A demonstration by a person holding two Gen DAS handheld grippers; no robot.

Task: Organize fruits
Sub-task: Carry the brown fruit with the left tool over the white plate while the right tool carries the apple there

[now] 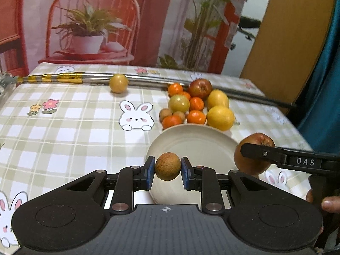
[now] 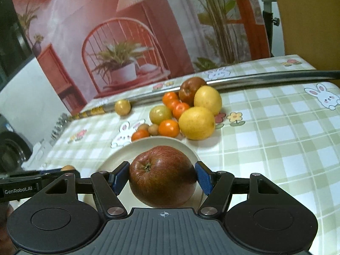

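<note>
My left gripper (image 1: 167, 169) is shut on a small brown round fruit (image 1: 167, 166), held above the near part of the cream plate (image 1: 195, 136). My right gripper (image 2: 162, 176) is shut on a red apple (image 2: 162, 175) over the same plate (image 2: 119, 155); that apple (image 1: 252, 155) also shows at the plate's right rim in the left wrist view. Behind the plate lies a pile of fruit: tangerines (image 1: 196, 116), two yellow citrus (image 1: 220, 118), a second red apple (image 1: 200, 88), a greenish fruit (image 1: 179, 103) and small brown fruits (image 1: 165, 114).
A lone yellow fruit (image 1: 118, 83) rests against a long metal rod (image 1: 148, 78) lying across the far side of the checked tablecloth (image 1: 74, 127). A printed backdrop stands behind the table. A person's fingers (image 1: 329, 204) hold the right gripper's handle.
</note>
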